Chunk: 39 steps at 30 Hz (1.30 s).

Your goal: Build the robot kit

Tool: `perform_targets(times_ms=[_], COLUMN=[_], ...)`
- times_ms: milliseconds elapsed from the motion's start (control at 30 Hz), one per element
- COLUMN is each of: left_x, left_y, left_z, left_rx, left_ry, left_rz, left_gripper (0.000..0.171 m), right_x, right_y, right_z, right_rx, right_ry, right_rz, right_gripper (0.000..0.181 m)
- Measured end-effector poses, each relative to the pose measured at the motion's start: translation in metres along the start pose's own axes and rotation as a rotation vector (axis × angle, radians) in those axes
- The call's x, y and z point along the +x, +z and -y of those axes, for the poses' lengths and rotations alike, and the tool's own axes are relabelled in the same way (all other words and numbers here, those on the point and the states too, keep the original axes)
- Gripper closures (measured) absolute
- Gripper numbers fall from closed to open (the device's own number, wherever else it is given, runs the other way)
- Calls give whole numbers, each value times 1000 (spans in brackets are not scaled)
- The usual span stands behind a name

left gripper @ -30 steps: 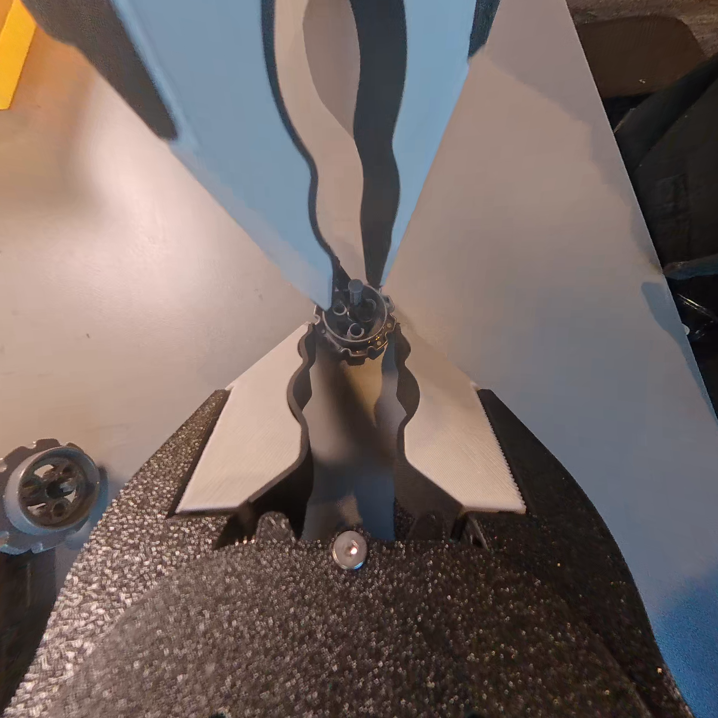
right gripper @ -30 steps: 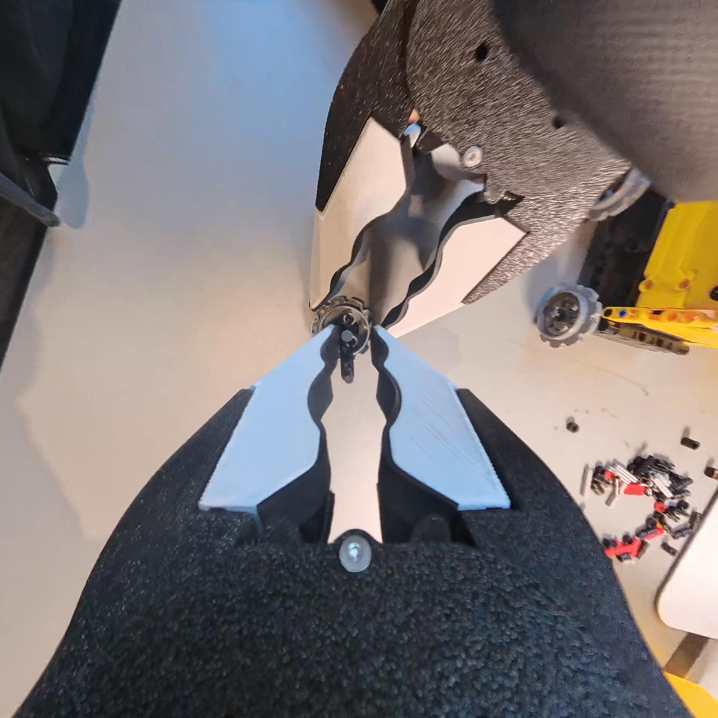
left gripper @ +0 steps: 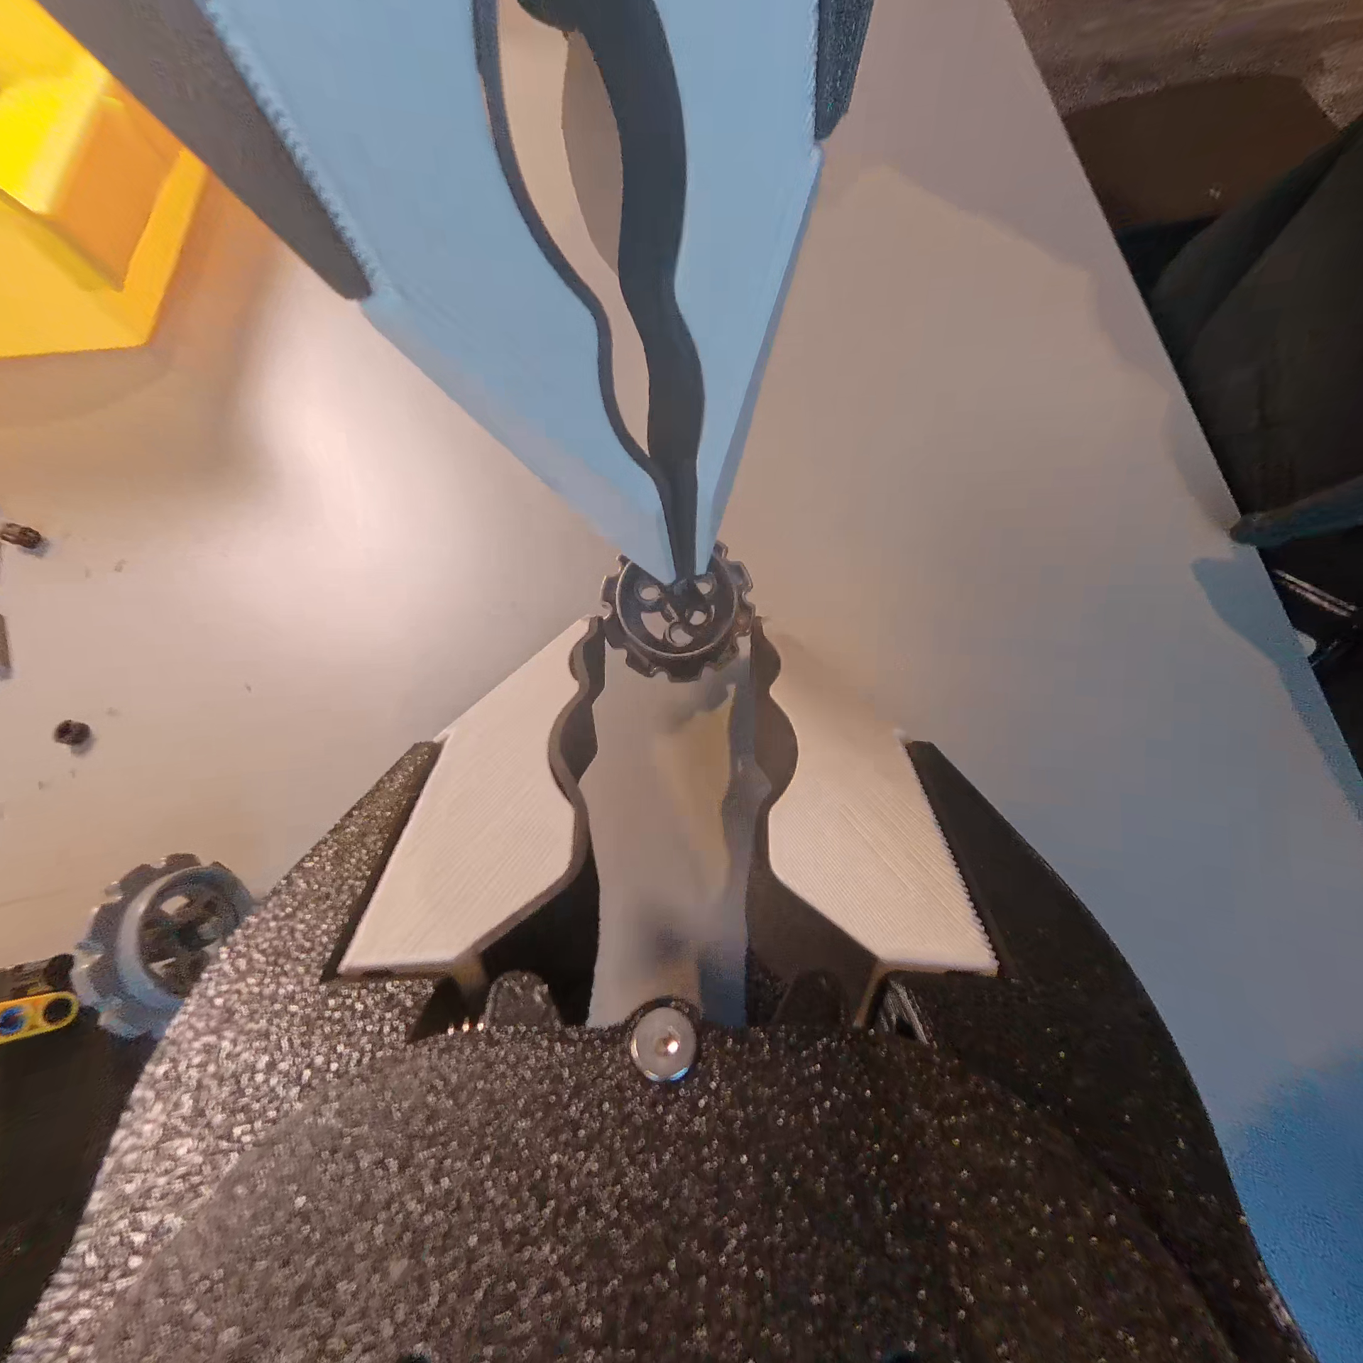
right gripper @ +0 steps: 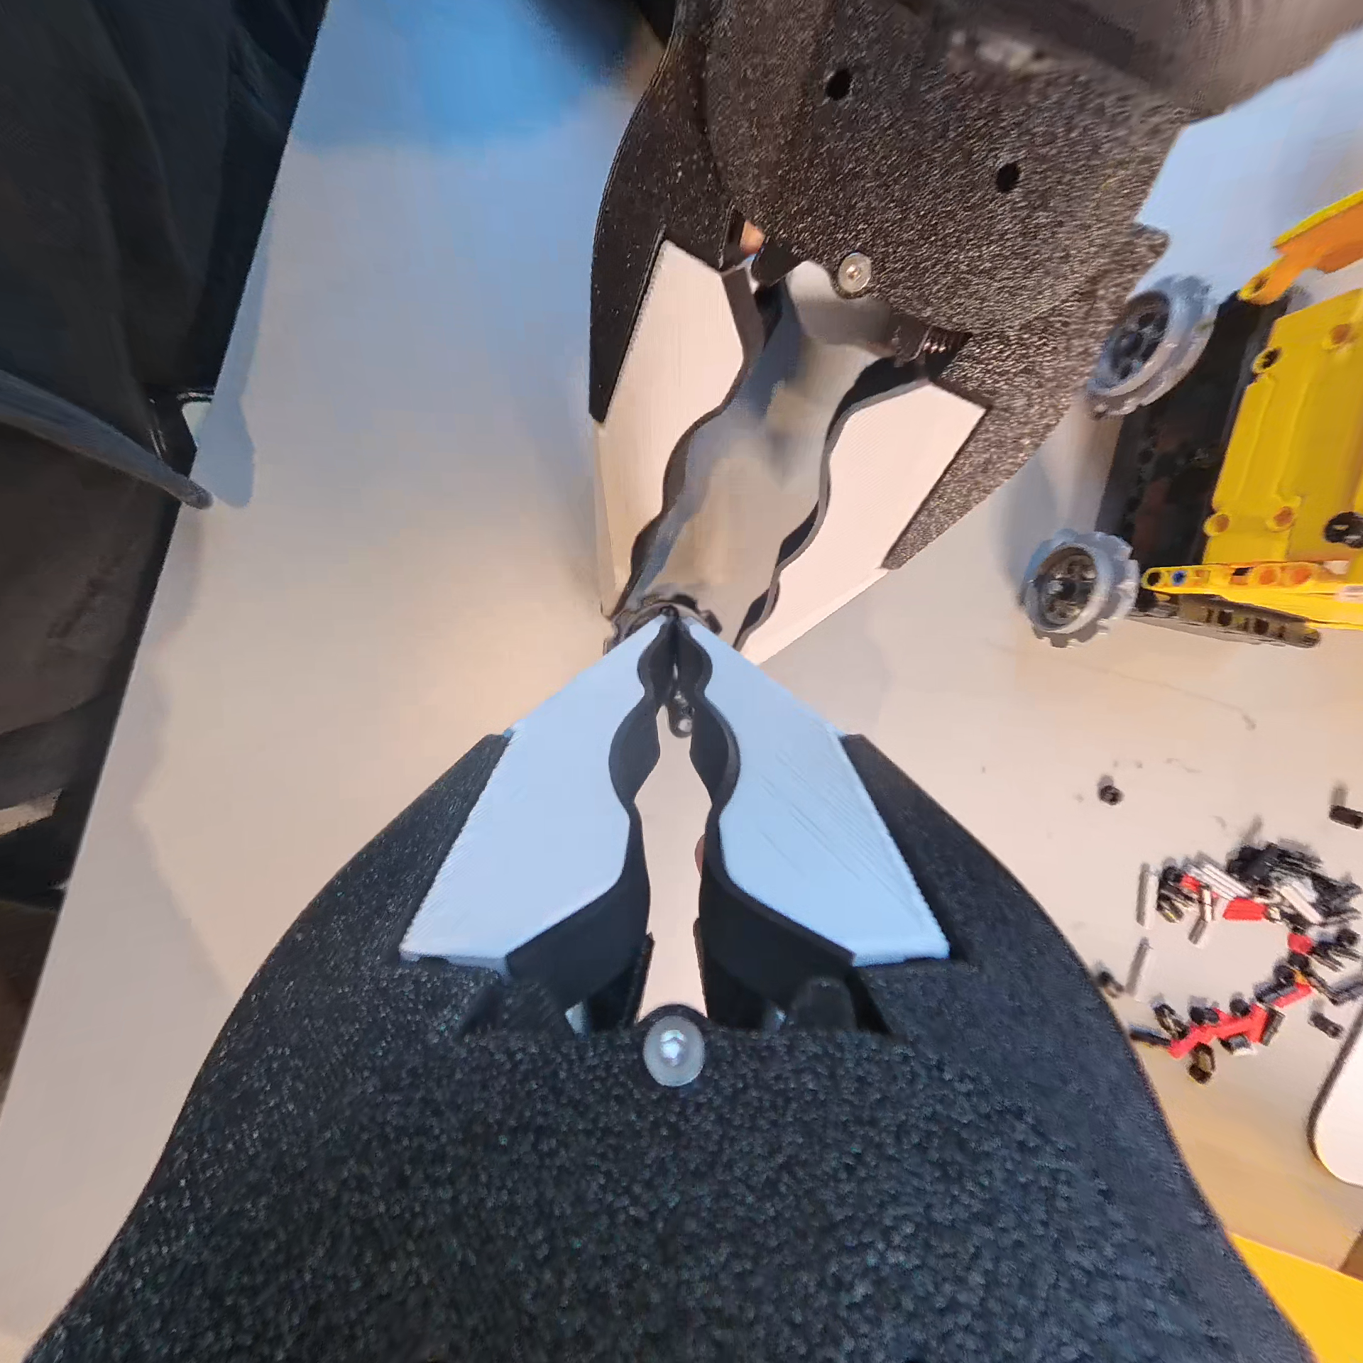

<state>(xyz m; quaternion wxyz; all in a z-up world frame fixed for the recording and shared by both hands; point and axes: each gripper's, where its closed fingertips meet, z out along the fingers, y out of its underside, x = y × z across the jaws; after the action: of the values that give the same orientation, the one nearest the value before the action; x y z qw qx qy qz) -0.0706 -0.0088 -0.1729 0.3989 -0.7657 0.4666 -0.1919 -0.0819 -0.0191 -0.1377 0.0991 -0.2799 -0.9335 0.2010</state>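
Note:
My left gripper [left gripper: 675, 640] is shut on a small grey toothed wheel [left gripper: 675, 616], gripping its rim between the two tips above the white table [left gripper: 959, 516]. My right gripper [right gripper: 671, 636] comes in from the opposite side, tip to tip with the left one. It is shut on a thin dark pin [right gripper: 680, 712], and its tips touch the wheel's hub. In the left wrist view the right gripper [left gripper: 686, 571] reaches down from the top onto the wheel's centre. In the right wrist view the left gripper [right gripper: 667, 614] and the wheel are mostly hidden behind my right fingertips.
A yellow brick-built vehicle [right gripper: 1291, 442] with two grey wheels [right gripper: 1077, 586] stands at the right. A pile of small black and red pieces [right gripper: 1254, 944] lies in front of it. Another grey wheel [left gripper: 170, 937] shows at lower left. The table's edge [right gripper: 243, 369] and dark fabric lie to the left. My left and right fingertips are right by each other. It is some 15 cm from my left tips to the yellow brick-built vehicle [right gripper: 1291, 442].
My right gripper's jaws have closed from a wide gap to nearly touching around the pin, and its tips now press at the wheel's hub. The wheel has turned its face more toward the left camera.

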Motion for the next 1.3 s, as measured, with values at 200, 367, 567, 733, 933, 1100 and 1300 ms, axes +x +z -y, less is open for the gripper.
perform_targets(times_ms=[200,367,567,733,933,1100,1300], left_x=[2,6,11,15,25,34,41], left_y=[-13,-19,-21,-30,-39,-41,-47], left_z=[16,19,23,32,41,42,47], left_rx=[123,160,174,232,293,292,318], left_ry=[-76,-123,-178,-245,-293,-297,-304], left_rz=[-48,-122,-205,-284,-398,-467,-524], left_gripper=[134,134,134,134,134,135,138], right_x=[7,4,-8,-2,-3,-12,-18], right_y=[-17,-32,-9,-6,-17,-16,-16], right_z=[14,19,7,11,24,29,33], right_rx=[111,224,63,94,186,231,283], right_ry=[-19,-124,-445,-550,-496,-440,-335], right_rz=[-120,-255,-425,-580,-599,-541,-465], right_gripper=[174,137,112,122,137,139,142])
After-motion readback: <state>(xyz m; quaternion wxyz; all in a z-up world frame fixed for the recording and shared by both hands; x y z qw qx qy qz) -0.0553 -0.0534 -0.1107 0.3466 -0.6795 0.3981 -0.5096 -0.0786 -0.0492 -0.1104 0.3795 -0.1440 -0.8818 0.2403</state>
